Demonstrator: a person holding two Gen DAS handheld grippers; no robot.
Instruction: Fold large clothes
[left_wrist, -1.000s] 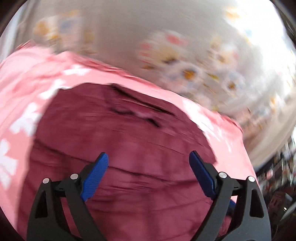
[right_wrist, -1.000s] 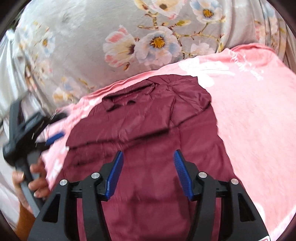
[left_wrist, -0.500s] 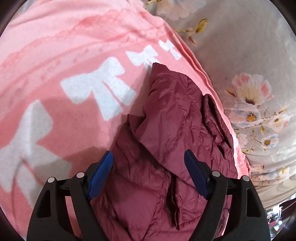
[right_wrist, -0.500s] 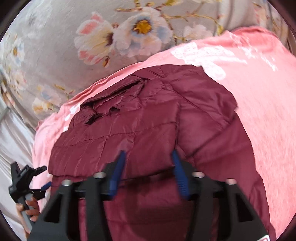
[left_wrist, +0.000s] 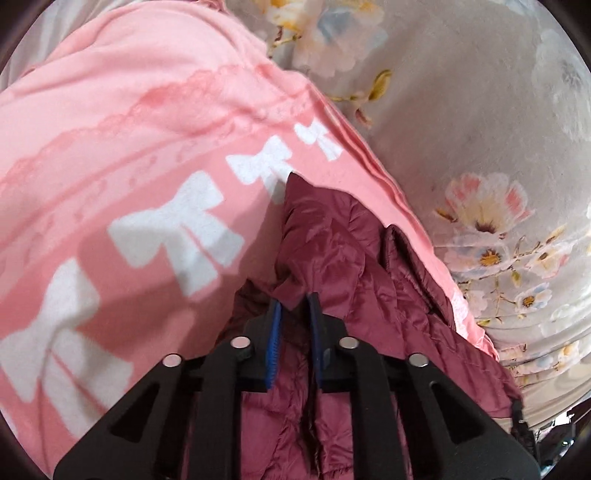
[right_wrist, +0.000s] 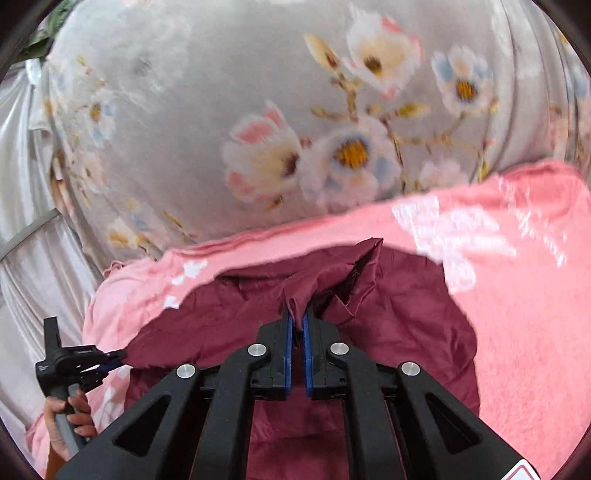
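Maroon padded jacket (right_wrist: 388, 325): spread on pink blanket (right_wrist: 524, 332), over flowered sheet (right_wrist: 295, 110). Left gripper (left_wrist: 294, 301): jaws just closing, pinching jacket's side edge. Right gripper (right_wrist: 297, 314): pressed together, pinching a raised fold, probably to carry it across for folding.

- It looked like a home bedroom.
- A pink blanket (left_wrist: 122, 122) with white bows and lace print covered the bed.
- A grey floral bedsheet (right_wrist: 229, 92) lay beyond it, with pale curtain fabric (right_wrist: 22, 206) alongside.
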